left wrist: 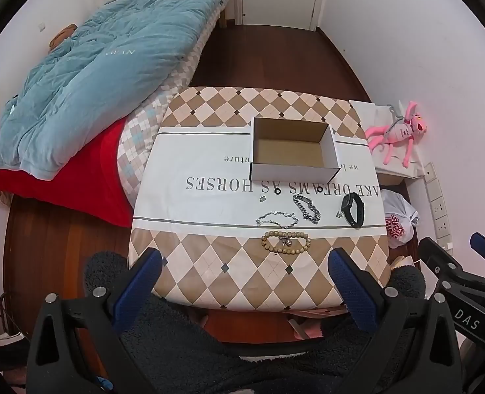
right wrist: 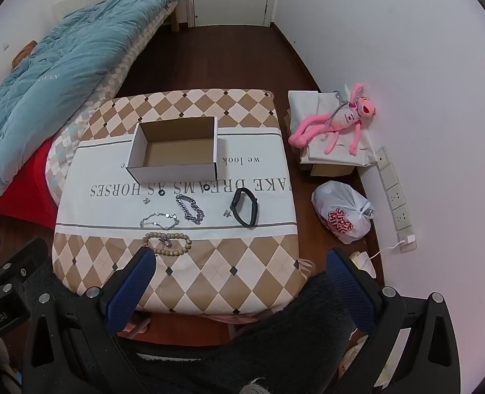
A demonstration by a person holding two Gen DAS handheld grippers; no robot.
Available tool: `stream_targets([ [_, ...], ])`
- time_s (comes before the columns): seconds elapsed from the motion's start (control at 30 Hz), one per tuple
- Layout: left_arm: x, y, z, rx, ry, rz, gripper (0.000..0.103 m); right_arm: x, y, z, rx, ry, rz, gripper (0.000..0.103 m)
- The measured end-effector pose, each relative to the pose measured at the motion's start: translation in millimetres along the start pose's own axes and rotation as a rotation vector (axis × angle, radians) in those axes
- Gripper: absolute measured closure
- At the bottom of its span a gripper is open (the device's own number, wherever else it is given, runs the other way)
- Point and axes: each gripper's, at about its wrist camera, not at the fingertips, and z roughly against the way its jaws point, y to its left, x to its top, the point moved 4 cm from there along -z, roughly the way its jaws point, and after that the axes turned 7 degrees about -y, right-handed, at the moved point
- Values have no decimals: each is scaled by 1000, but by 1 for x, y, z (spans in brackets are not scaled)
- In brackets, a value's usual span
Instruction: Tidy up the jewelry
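Cardboard, white outside and brown inside, forms the open rectangular box (left wrist: pixel 293 149) that stands empty on the far half of the cloth-covered table (left wrist: pixel 209 272); every piece of jewelry lies on the near side of that box, none inside it yet.

Going left to right from the box's near wall: a tiny silver earring or charm (left wrist: pixel 262 198) sits off its left corner, then two small black rings (left wrist: pixel 277 192) lie just before the wall. Nearer the viewer, a thin silver link bracelet (left wrist: pixel 276 218) lies slack, and nearer still a wooden bead bracelet with a metal charm (left wrist: pixel 285 243). To their right is a heavy silver curb-chain bracelet (left wrist: pixel 307 208), then a small metal stud (left wrist: pixel 338 214), and last a black rubber fitness band (left wrist: pixel 353 209) off the box's right corner.

The chains will likely drape and slide (best pinched across a bunched section, not at an end). The beads look light and grippy; a pinch across one strand should hold. The band is springy, so take it across the strap. The rings and stud are small and flat, the hardest to catch.

The left gripper (left wrist: pixel 245 269) hangs above the table's near edge, jaws spread wide, holding nothing. The right gripper (right wrist: pixel 240 267) is likewise wide apart and empty.
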Motion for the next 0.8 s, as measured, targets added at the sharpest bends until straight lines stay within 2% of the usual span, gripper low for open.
stream_targets([
  [0.8,9,-8,-3,-2,-10,-30,0,6,-5,4,1,-11,-7,0],
])
